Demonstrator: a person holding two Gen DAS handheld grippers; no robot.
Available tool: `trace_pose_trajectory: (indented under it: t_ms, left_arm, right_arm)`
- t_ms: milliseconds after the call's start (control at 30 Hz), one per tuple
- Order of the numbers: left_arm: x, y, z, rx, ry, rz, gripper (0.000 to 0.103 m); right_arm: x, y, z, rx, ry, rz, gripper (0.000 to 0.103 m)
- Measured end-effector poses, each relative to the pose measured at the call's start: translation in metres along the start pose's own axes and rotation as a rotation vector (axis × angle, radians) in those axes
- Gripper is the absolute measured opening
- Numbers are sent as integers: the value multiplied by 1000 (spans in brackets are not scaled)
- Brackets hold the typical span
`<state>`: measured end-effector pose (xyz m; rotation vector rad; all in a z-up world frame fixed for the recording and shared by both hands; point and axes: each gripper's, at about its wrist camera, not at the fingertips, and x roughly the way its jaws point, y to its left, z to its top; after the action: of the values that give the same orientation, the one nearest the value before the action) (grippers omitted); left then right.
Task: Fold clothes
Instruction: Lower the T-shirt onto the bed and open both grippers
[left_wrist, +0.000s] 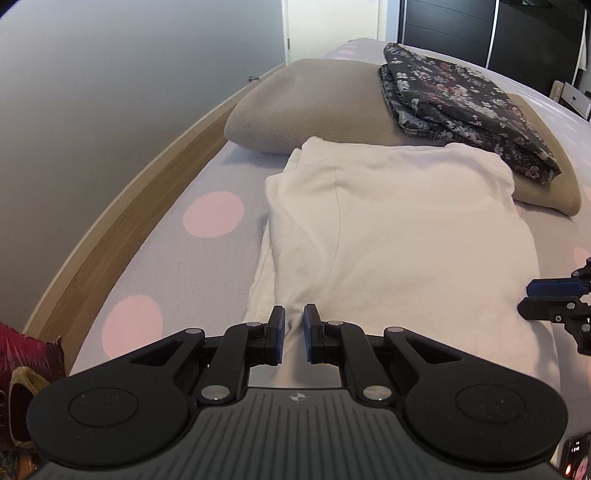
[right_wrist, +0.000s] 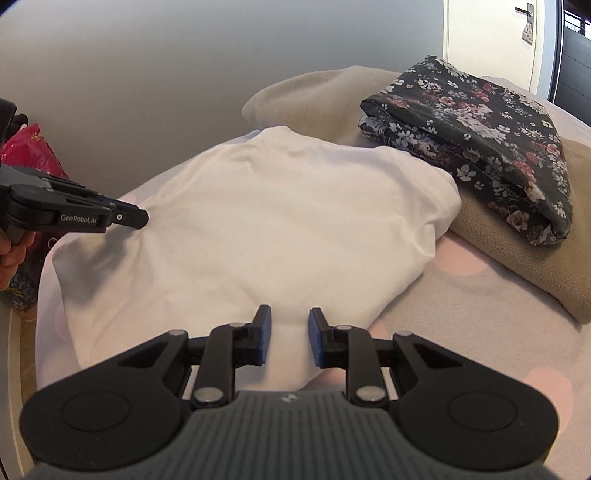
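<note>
The white shirt (left_wrist: 399, 236) lies mid-frame on the bed (left_wrist: 177, 258), both the left gripper (left_wrist: 294, 334) and right gripper (right_wrist: 290, 334) pinch its near edge, and a weak pinch could let it slip and unfold.

The only readable text is "GenRobot.AI", printed in white on the black side of the left tool (right_wrist: 142, 218).
</note>
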<state>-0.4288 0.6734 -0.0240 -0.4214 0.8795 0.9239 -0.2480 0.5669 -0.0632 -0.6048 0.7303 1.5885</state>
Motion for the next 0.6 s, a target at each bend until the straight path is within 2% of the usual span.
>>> trace_pose_trajectory:
  t_ms: [133,300,367,500,567,600]
  left_arm:
    - [-13,-3,-2,-34,-14,19,8]
    - [-51,-12,-10,-71,-53,-27,9]
    - [-67,-17,-13,-98,-69,-57,19]
    - [-106,-40,-22,-129,-127,-77,31]
    - [-123,-51,-27,-149,-155,-76,41]
    - [-132,-56,-30,-159,-168,-72,42]
  right_arm:
    - [-7,3,1,-3,-4,-23,25]
    - [-38,5,0,43,-47,-9,26]
    - [-51,9,-1,47,-53,-5,27]
    - [-81,17,-5,46,-63,-11,40]
    - [-96,20,-11,41,-68,-11,44]
    - [-103,20,-14,36,-73,-12,46]
